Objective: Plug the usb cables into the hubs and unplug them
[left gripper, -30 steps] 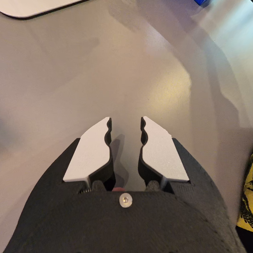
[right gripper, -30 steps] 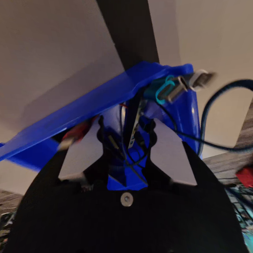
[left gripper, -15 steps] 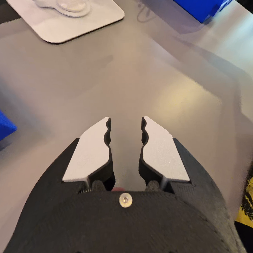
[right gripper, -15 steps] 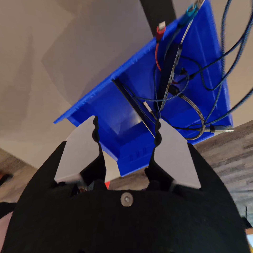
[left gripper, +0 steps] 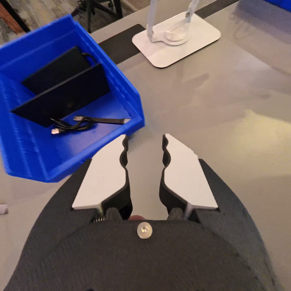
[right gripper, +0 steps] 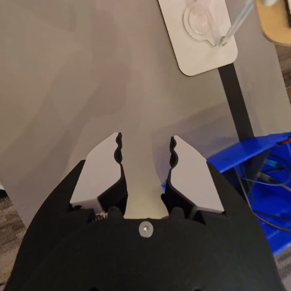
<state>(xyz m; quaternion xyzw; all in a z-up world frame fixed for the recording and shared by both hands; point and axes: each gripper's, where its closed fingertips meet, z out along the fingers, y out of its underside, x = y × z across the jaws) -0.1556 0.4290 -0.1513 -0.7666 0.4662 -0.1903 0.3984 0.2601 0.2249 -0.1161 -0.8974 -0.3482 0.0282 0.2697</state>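
Closest to each camera, both tools are released with nothing between the pads. The left gripper (left gripper: pixel 144 137) hangs over bare grey table (left gripper: pixel 204 110), its left finger just beside the corner of a blue bin (left gripper: pixel 135 100). The right gripper (right gripper: pixel 146 137) also hangs over bare table, and a second blue bin (right gripper: pixel 245 154) lies to its right.

Further, in the left bin, a black cable (left gripper: pixel 74 126) is coiled on the floor with a silver plug (left gripper: pixel 54 131) at its near end. A short flat black cable (left gripper: pixel 107 120) lies beside it, in front of a black divider (left gripper: pixel 63 96). Behind the divider is a flat black thing, perhaps a hub (left gripper: pixel 56 69); I cannot tell for sure. The right bin holds a tangle of blue cables (right gripper: pixel 267 182).

I judge the cables light and soft, so they will bend and drag. The best hold is on the stiff plug body, just behind the metal tip. The metal itself may be slippery. A hub is light too, and probably it slides if nobody holds it.

Farthest, a white stand (left gripper: pixel 176 41) is on the table.
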